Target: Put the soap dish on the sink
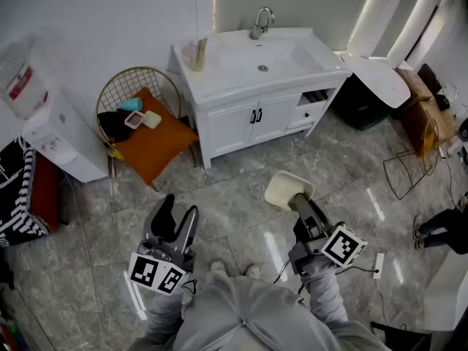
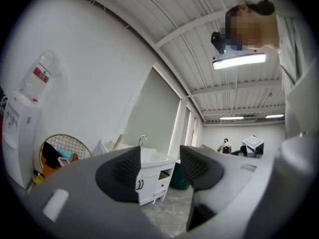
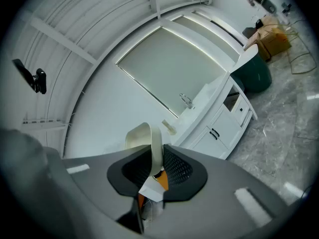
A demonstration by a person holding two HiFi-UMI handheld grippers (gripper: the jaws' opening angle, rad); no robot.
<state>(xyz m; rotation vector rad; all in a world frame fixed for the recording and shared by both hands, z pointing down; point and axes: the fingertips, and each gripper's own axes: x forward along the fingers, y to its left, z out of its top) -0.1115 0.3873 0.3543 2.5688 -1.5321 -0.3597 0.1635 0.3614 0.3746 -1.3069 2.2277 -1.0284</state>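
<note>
Two grippers hang over the grey tiled floor [image 1: 219, 185], well apart from the sink [image 1: 223, 82]. The right gripper [image 1: 300, 199] has its jaws pinched tight on one edge of the cream soap dish [image 1: 284, 189], which sticks out past the jaw tips, towards the sink. The left gripper [image 1: 179, 215] carries nothing, its jaws spread wide apart.

Left of the sink [image 1: 259, 57], small things [image 1: 140, 117] on the orange cushion [image 1: 157, 151] too tiny to name; far right of it, person [image 1: 442, 229] cut off at the edge.
</note>
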